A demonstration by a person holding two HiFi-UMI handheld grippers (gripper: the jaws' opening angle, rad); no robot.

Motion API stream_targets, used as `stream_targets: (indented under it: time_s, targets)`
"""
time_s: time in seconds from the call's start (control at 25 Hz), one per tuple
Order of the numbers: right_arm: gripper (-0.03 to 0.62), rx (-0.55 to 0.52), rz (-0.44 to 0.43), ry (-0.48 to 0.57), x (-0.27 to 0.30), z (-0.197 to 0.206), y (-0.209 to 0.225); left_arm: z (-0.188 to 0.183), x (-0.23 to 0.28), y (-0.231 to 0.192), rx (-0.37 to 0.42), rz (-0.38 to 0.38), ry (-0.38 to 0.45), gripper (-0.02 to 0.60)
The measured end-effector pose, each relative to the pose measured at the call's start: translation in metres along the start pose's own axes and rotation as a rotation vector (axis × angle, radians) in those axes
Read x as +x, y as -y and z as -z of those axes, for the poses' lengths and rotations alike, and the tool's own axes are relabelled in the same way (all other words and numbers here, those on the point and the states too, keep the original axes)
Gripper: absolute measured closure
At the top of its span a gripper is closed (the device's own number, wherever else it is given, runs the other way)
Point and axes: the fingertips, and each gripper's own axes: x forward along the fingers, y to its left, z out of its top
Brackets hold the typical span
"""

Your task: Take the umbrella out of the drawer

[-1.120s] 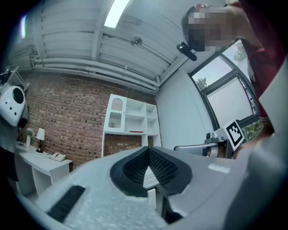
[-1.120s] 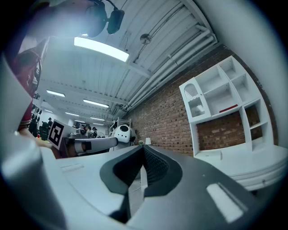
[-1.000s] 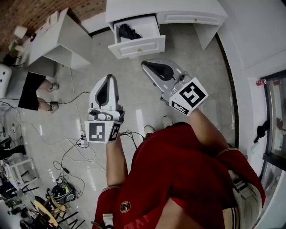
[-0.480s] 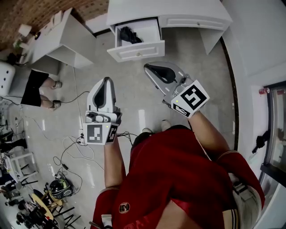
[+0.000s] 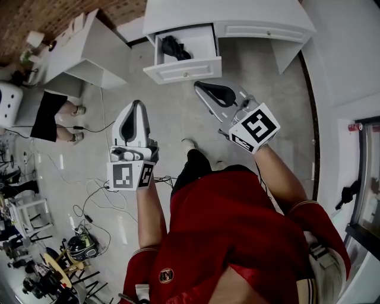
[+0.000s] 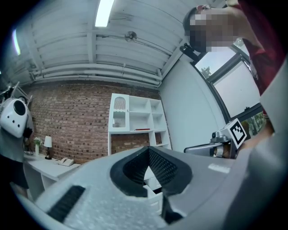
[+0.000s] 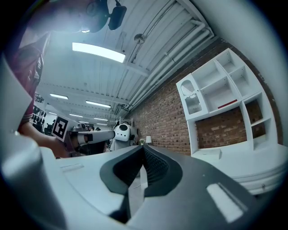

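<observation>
Scene: Seen from above, a person in a red shirt (image 5: 237, 237) stands on a pale grey tiled floor (image 5: 172, 113) with a two-jaw gripper in each hand.

Umbrella: The black folded umbrella (image 5: 173, 47) lies inside the open white drawer (image 5: 185, 70), upper middle of the head view, towards the drawer's left side. Neither gripper touches it.

Drawer: It stands pulled out from the long white bench (image 5: 237, 15) along the top edge. The closed white drawer front (image 5: 255, 31) sits just to its right.

Left gripper: The grey-and-black left gripper (image 5: 135, 107) is at centre left, well below the drawer and pointing up the frame. In the left gripper view (image 6: 148, 147) its ribbed black pads meet at the tips, with nothing between them.

Right gripper: The grey-and-black right gripper (image 5: 202, 89) is at centre right, nearer the drawer front than the left one but clear of it. In the right gripper view (image 7: 143, 147) its jaws are pressed together and empty.

Surroundings: A second white bench (image 5: 101, 53) stands at upper left of the head view. Another person's legs and dark shorts (image 5: 50, 116) show at the left edge. Loose cables (image 5: 101, 190) trail across the floor at lower left. A red brick wall (image 6: 67, 126) and a white open shelf unit (image 6: 135, 117) fill the middle of the left gripper view.
</observation>
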Motion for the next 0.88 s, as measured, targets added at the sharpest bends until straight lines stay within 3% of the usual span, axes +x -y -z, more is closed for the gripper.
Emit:
stream_targets:
  time_s: [0.32,0.88]
  targets:
    - [0.583,-0.031,0.018,-0.039,0.051,0.014,0.023,0.014,0.030,-0.052,-0.007,0.001,0.036,0.575]
    - [0.583,-0.065,0.081,-0.134,0.212,0.045,0.097,0.049,0.125,-0.199,-0.032,0.071,0.046,0.575]
